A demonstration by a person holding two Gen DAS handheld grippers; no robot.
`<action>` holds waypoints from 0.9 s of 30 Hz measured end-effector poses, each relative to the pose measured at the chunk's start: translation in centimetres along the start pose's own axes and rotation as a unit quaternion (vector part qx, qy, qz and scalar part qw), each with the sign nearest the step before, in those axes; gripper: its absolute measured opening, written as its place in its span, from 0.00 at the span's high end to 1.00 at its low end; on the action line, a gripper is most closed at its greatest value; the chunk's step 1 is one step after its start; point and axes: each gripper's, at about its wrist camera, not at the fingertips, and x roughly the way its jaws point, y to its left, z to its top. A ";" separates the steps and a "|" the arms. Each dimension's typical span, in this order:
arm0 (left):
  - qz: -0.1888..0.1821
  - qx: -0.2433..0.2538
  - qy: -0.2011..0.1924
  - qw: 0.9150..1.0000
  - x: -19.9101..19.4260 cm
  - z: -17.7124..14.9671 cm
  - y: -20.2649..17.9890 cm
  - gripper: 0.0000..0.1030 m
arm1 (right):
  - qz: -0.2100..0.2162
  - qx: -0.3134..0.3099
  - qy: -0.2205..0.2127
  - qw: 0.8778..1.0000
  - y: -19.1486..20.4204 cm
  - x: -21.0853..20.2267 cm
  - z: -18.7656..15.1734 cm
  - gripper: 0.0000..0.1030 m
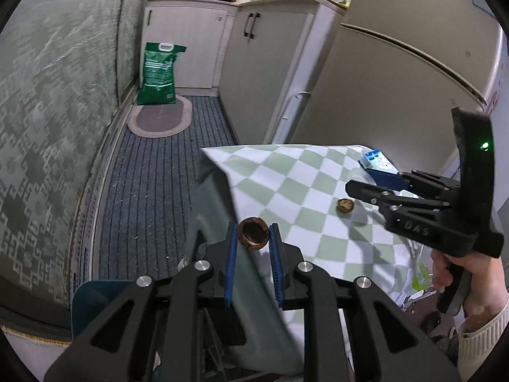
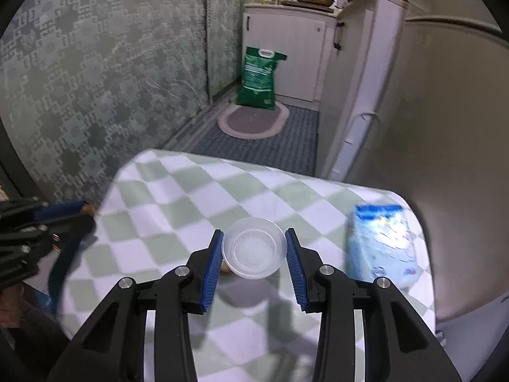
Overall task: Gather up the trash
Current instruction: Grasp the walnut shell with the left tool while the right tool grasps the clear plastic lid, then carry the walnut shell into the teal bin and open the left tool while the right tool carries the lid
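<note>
The left hand-held gripper [image 1: 253, 243] is clamped on a walnut shell half [image 1: 253, 234] off the edge of the checked desk [image 1: 286, 172]; the right hand-held gripper [image 2: 253, 262] grips a clear plastic lid [image 2: 253, 251] above it; another shell [image 1: 345, 205] remains; both loads are best carried level, grips firm, to the bin, which is unseen.

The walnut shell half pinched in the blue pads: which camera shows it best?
The left wrist view: the walnut shell half sits close and sharp between the left gripper pads, hollow side showing. The right wrist view shows only a brown sliver at the blurred fingertips.
</note>
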 end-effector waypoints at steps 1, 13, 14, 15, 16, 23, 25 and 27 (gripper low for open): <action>0.000 -0.004 -0.002 1.000 -0.3 -0.2 0.4 0.79 | 0.008 0.001 -0.002 1.000 0.4 -0.2 0.2 0.62; 0.019 -0.036 0.001 0.999 -2.4 -3.4 4.4 0.79 | 0.066 -0.014 -0.026 0.997 5.9 -3.1 2.2 0.62; 0.022 -0.039 0.003 0.999 -2.6 -3.8 4.8 0.79 | 0.072 -0.017 -0.029 0.997 6.5 -3.4 2.3 0.62; 0.024 -0.041 0.005 0.999 -2.7 -4.2 5.1 0.79 | 0.078 -0.020 -0.031 0.996 7.1 -3.6 2.4 0.62; 0.027 -0.042 0.006 0.999 -2.8 -4.6 5.5 0.79 | 0.083 -0.021 -0.033 0.996 7.6 -3.9 2.5 0.62; 0.054 -0.065 0.029 0.996 -2.7 -7.5 8.7 0.79 | 0.110 -0.037 -0.025 0.993 10.9 -3.8 1.7 0.62; 0.060 -0.067 0.035 0.995 -2.5 -8.2 9.5 0.79 | 0.117 -0.041 -0.019 0.992 11.9 -3.4 1.5 0.62; 0.068 -0.072 0.043 0.994 -2.1 -8.9 10.6 0.79 | 0.123 -0.044 -0.014 0.991 12.6 -3.0 1.3 0.62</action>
